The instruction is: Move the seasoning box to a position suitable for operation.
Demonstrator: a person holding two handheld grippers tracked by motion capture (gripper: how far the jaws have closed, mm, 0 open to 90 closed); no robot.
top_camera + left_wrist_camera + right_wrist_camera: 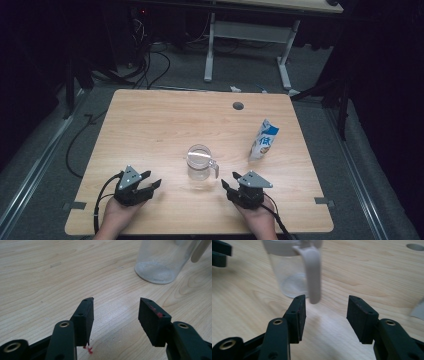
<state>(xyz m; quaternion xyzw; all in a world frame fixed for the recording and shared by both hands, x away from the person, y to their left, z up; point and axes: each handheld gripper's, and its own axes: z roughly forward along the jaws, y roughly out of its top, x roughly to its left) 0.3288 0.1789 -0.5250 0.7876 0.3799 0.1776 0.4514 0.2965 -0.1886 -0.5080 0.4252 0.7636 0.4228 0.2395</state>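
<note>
A clear plastic pitcher (pixel 199 161) with a white handle (pixel 215 169) stands upright near the middle of the wooden table (pixel 160 125). My left gripper (pixel 151 180) rests low at the pitcher's left, open, with bare wood between its jaws. In the left gripper view the open gripper (pixel 116 302) points past the pitcher's base (pixel 156 267). My right gripper (pixel 230 180) sits at the pitcher's right, open. In the right gripper view that gripper (pixel 327 300) stands just short of the handle (pixel 313 272), without touching it. The pitcher body (pixel 287 272) looks empty.
A white and blue carton (pixel 263 140) stands tilted to the right of the pitcher; its corner (pixel 418 311) shows in the right gripper view. A round cable hole (pixel 238 106) lies at the table's far side. Another desk's legs (pixel 210 50) and cables are on the floor beyond.
</note>
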